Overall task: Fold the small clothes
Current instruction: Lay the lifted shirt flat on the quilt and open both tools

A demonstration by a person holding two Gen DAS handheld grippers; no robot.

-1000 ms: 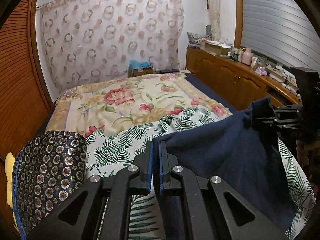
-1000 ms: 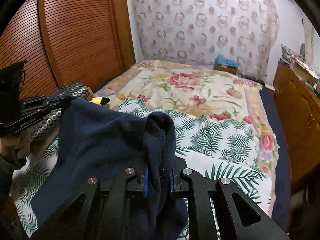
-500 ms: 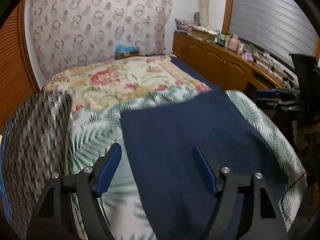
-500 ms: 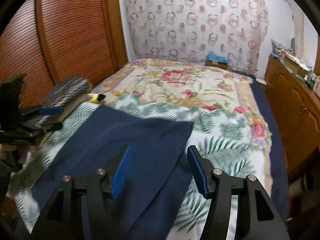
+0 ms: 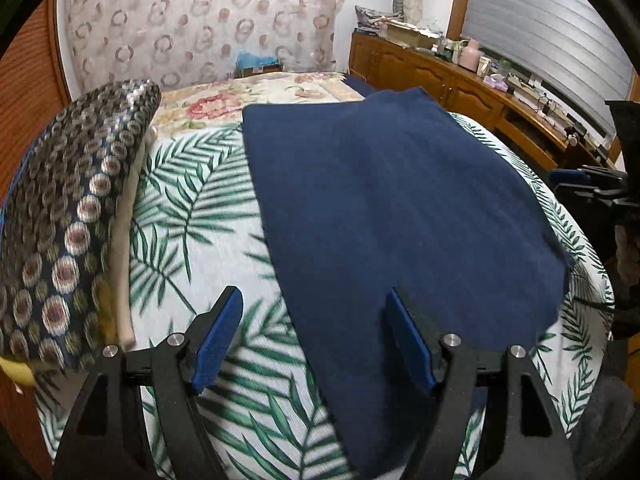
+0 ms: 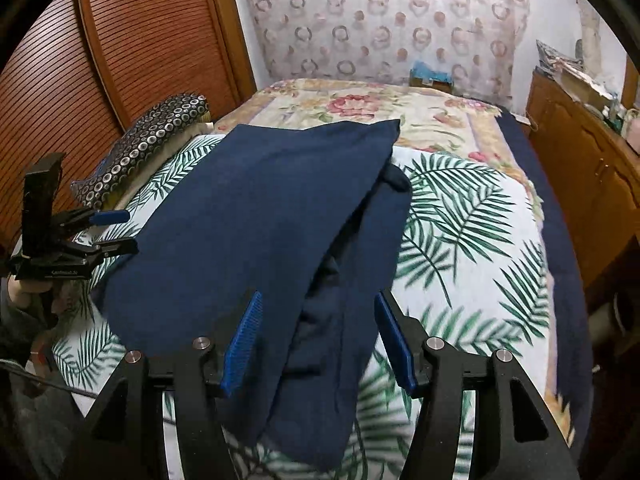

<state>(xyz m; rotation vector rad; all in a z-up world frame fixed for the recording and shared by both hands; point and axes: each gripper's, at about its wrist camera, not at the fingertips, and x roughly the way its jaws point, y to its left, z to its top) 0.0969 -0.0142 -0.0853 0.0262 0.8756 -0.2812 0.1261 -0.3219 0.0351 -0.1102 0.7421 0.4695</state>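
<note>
A dark navy garment (image 5: 392, 216) lies flat on the palm-leaf sheet (image 5: 192, 216) of the bed, folded over so a lower layer sticks out along its right side in the right wrist view (image 6: 260, 216). My left gripper (image 5: 314, 340) is open and empty above the garment's near left edge. My right gripper (image 6: 320, 338) is open and empty above the garment's near right part. Each gripper shows in the other's view, the left one (image 6: 112, 232) at the garment's left side and the right one (image 5: 580, 184) at its right side.
A circle-patterned pillow (image 5: 68, 208) lies at the bed's left edge by a slatted wooden wardrobe (image 6: 120, 52). A floral blanket (image 6: 360, 104) covers the far bed. A wooden sideboard (image 5: 460, 76) with clutter runs along the right. A patterned curtain (image 5: 200, 20) hangs behind.
Both grippers let go of the navy garment's corners and opened. The garment dropped flat onto the bed, and both grippers drew back and lower toward its near edge.
</note>
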